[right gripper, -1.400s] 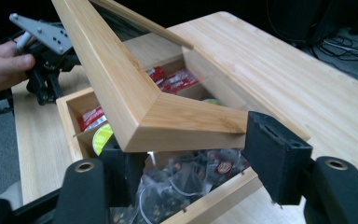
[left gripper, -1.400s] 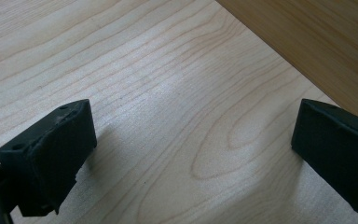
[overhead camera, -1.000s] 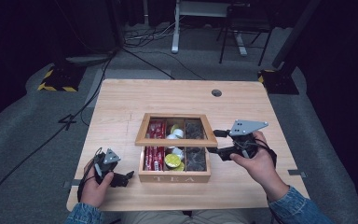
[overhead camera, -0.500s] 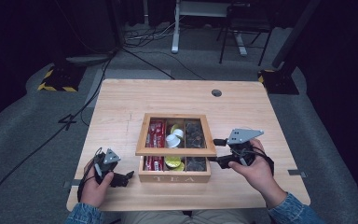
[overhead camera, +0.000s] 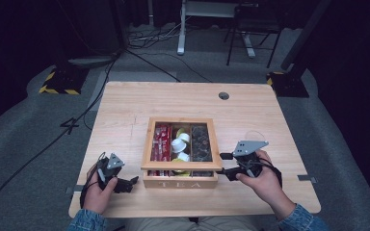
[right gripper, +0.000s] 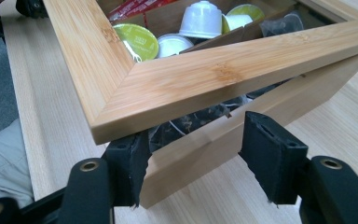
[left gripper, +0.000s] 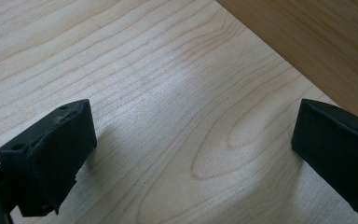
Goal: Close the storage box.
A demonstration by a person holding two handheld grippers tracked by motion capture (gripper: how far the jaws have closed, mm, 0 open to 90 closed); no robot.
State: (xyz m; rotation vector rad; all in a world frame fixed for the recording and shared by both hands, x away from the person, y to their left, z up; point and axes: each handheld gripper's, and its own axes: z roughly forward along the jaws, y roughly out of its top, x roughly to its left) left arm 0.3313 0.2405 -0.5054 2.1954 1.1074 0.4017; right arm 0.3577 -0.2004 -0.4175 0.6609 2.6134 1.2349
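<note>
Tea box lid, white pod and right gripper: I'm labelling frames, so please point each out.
tea box lid (right gripper: pixel 223 70), right gripper view, front rail of its raised frame.
white pod (right gripper: pixel 201 18), right gripper view, its side wall.
right gripper (overhead camera: pixel 226 164), high view, between its fingertips.

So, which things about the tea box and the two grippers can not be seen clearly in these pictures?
- Tea box: in the high view the glass lid hides the front compartments.
- Right gripper: in its own view the lid frame hides whether one pad touches it.
- Left gripper: the picture's edge cuts off its body.
- Dark packets: too small to identify from above.
</note>
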